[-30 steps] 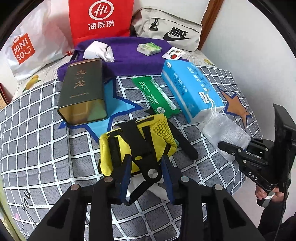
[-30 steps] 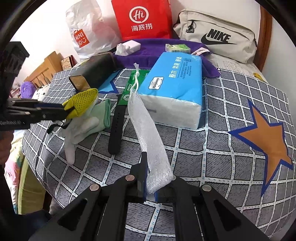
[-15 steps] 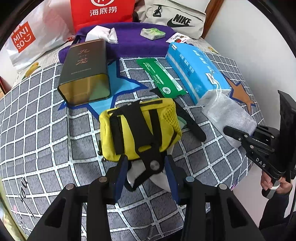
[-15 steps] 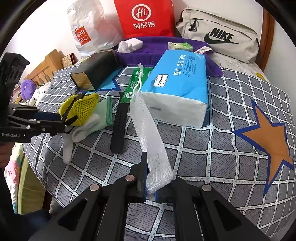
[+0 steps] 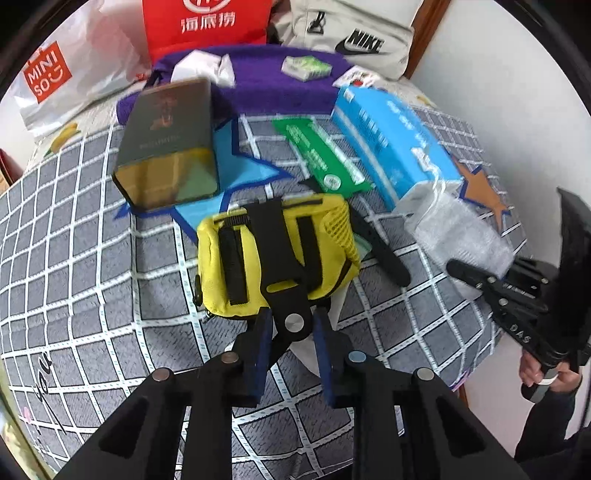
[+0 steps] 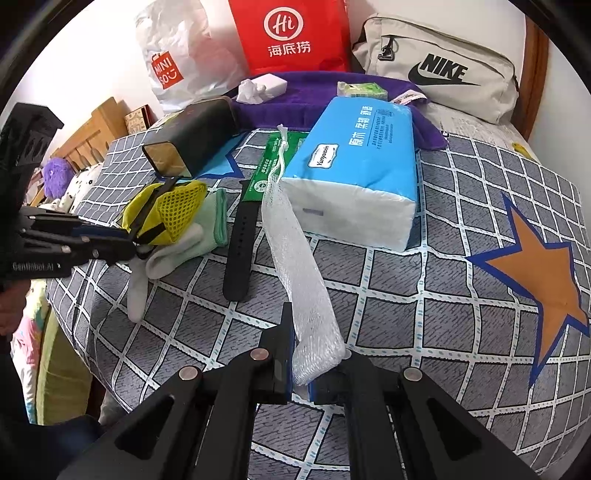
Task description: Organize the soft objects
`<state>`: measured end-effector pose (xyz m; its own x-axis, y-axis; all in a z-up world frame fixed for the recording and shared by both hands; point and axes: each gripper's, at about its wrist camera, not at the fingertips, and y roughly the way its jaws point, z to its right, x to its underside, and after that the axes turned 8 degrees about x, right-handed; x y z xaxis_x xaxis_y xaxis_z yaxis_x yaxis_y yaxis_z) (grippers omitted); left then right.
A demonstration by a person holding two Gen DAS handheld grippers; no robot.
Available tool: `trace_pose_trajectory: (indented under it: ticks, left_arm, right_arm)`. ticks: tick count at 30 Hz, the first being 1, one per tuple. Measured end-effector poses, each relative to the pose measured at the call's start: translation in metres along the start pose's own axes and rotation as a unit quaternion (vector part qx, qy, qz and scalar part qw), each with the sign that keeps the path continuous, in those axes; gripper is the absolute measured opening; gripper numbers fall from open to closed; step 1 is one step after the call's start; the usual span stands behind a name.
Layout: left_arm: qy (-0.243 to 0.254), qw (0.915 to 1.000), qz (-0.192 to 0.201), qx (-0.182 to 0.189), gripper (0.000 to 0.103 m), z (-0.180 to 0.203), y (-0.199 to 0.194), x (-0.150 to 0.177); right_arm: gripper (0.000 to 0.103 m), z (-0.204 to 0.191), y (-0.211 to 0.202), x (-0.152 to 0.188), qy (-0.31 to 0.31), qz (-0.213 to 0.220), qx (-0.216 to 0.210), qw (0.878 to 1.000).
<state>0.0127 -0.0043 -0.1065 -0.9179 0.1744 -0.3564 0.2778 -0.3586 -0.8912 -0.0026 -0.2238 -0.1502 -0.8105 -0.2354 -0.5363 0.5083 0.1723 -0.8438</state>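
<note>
My left gripper [image 5: 291, 332] is open, its fingers either side of the black strap tab of a yellow mesh pouch [image 5: 273, 254] lying on the checked bedspread. The pouch [image 6: 173, 214] rests on a pale green and white glove [image 6: 177, 251]. My right gripper [image 6: 301, 365] is shut on a white mesh net bag [image 6: 295, 266], held up off the bed in front of a blue tissue pack [image 6: 358, 177]. The net bag also shows in the left wrist view [image 5: 458, 229], at the right.
A black watch strap [image 6: 240, 247], a green packet [image 5: 321, 158] and a dark tin box [image 5: 170, 140] lie nearby. A purple towel [image 5: 266, 88] at the back holds small packets. Red bag [image 6: 291, 33], Miniso bag [image 6: 173, 66] and Nike bag [image 6: 443, 66] line the wall.
My left gripper has drawn back and opened a little wider; the yellow pouch has settled flat on the bed. The right gripper keeps holding the net bag, nearly still.
</note>
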Motion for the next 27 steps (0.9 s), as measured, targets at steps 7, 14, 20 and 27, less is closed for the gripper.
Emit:
trace_pose_trajectory:
  ticks: [7,14,20,27]
  left_arm:
    - [0.004,0.9999,0.004,-0.012,0.021,-0.001,-0.003,0.001]
    - [-0.009,0.9999,-0.007,-0.006,0.021,-0.006,0.010,0.005]
    - [-0.011,0.9998,-0.013,-0.013,0.021,-0.004,0.014,0.003]
    - [0.001,0.9998,0.004,-0.019,0.020,-0.003,0.006,0.004]
  right_arm:
    - [0.006,-0.001,0.001,0.000,-0.002,0.000,-0.003,1.000]
    - [0.006,-0.004,0.001,0.002,-0.006,-0.003,-0.003,1.000]
    - [0.006,-0.005,0.003,0.001,-0.009,-0.007,-0.003,1.000]
    - [0.006,-0.006,0.005,0.000,-0.012,-0.009,-0.003,1.000]
